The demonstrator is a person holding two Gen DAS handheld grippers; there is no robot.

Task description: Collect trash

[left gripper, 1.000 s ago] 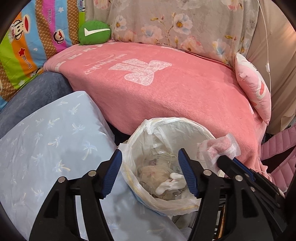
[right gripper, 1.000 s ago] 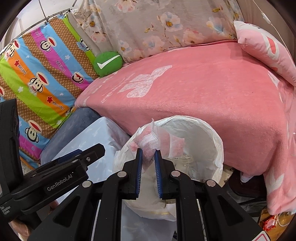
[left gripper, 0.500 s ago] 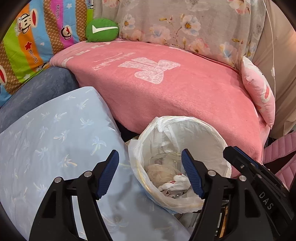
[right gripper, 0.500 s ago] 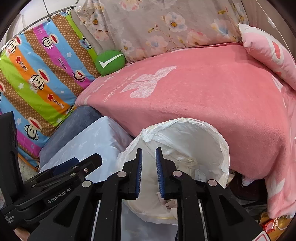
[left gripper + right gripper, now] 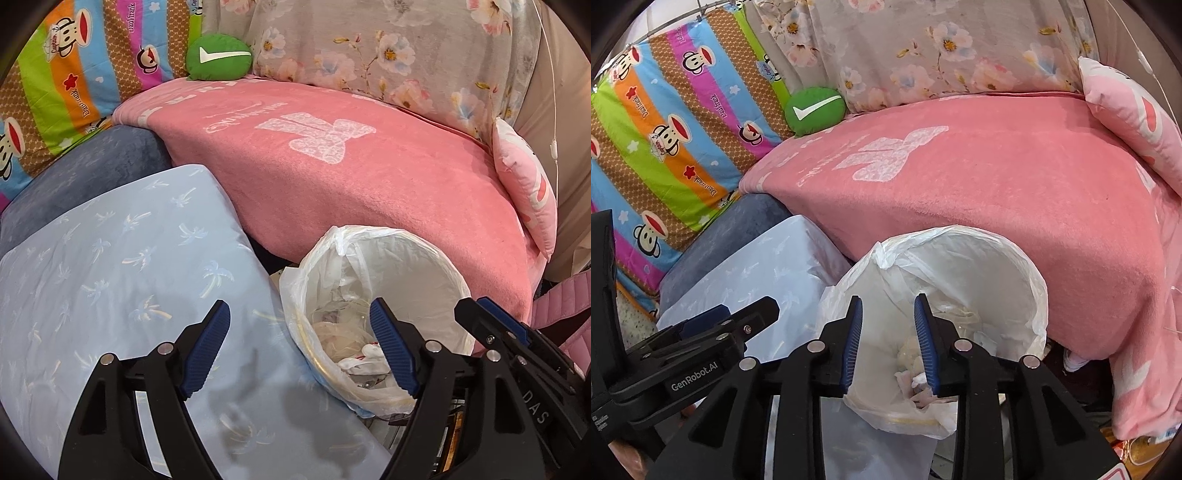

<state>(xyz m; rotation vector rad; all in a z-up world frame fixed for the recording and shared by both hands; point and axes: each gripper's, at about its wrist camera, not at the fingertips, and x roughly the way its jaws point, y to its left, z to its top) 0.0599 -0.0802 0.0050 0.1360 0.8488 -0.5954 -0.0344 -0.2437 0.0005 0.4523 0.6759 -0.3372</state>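
Note:
A round trash bin lined with a white plastic bag (image 5: 413, 266) (image 5: 990, 258) stands in front of the pink-covered sofa, with crumpled wrappers and tissue (image 5: 354, 350) (image 5: 916, 373) at its bottom. My right gripper (image 5: 888, 339) hangs over the bin's near rim, its jaws opening with nothing between them. My left gripper (image 5: 299, 347) is wide and still opening, empty, straddling the bin's left rim and the pale blue cushion. The right gripper's tip also shows at the right of the left wrist view (image 5: 491, 321).
A pale blue palm-print cushion (image 5: 110, 280) lies left of the bin over a dark blue seat (image 5: 92, 162). The pink blanket (image 5: 332, 177) covers the sofa behind, with a green round pillow (image 5: 218, 57) and a pink pillow (image 5: 528, 192). Clutter sits on the floor at the lower right (image 5: 1141, 443).
The right gripper let go of a pink-and-clear wrapper, which is gone from its jaws, and the jaws then spread. The left gripper widened and drifted left toward the blue cushion.

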